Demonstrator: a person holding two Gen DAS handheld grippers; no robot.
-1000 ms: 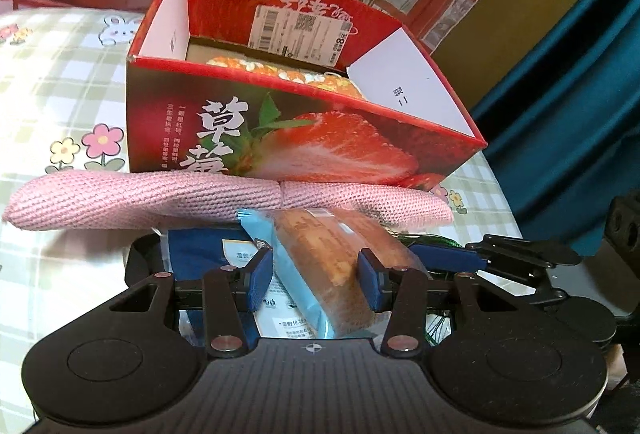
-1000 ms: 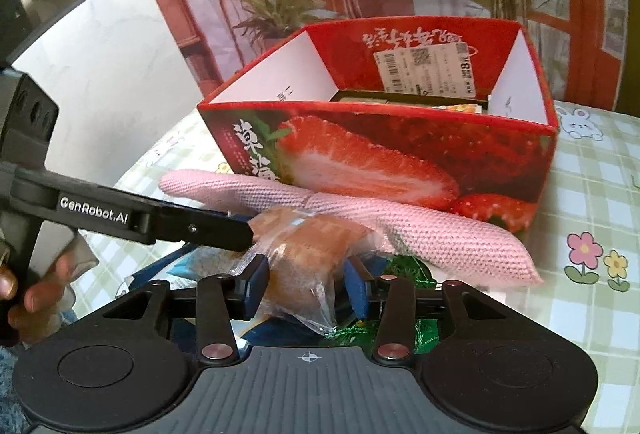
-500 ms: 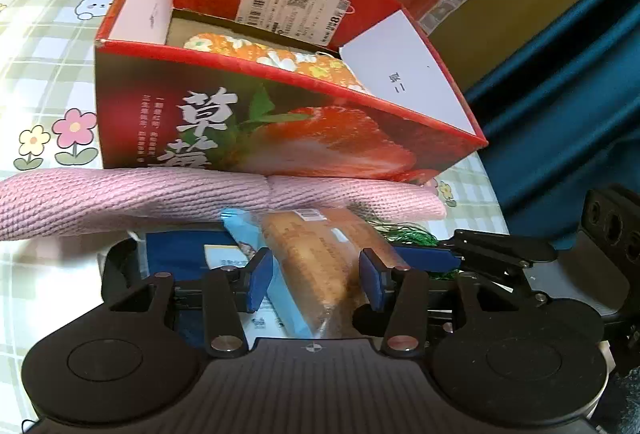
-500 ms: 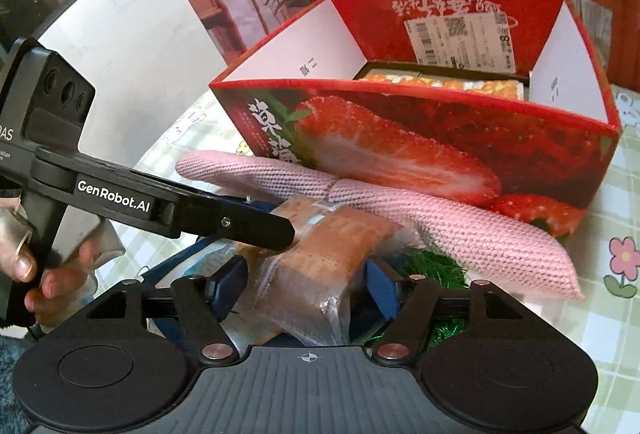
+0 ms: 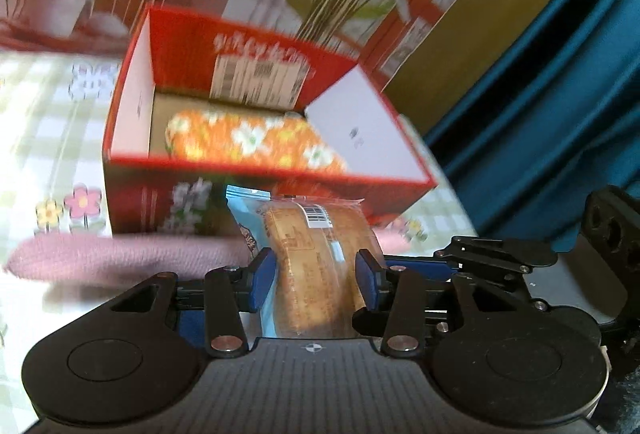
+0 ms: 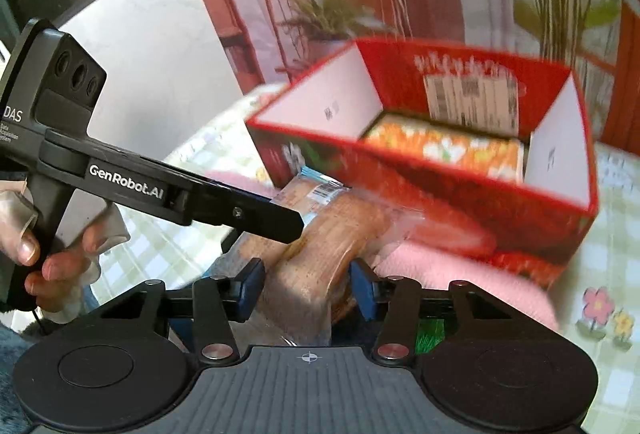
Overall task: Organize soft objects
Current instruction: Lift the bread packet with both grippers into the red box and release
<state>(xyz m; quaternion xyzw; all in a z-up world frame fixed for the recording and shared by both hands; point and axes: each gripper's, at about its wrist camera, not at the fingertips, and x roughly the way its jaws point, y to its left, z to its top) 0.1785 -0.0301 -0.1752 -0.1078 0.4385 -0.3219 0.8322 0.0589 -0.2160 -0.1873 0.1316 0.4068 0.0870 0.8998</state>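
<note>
The wrapped bread loaf (image 5: pixel 316 266) ran lengthwise from the bottom centre of the left-wrist frame toward the red strawberry box (image 5: pixel 256 202), barcode end uppermost. It sat between both pairs of blue pads — the left gripper (image 5: pixel 316 276) pinched its near part, and the right gripper (image 6: pixel 308 286), jaws closing, pressed its flanks. The pads (image 6: pixel 250 284) dented the wrapper. The loaf was held above the pink knitted roll (image 6: pixel 452 266). "GenRobot.AI" read on the left gripper's arm at centre left of the right-wrist frame; the box label was blurred.

Both grippers' jaws closing, pitched down
</note>
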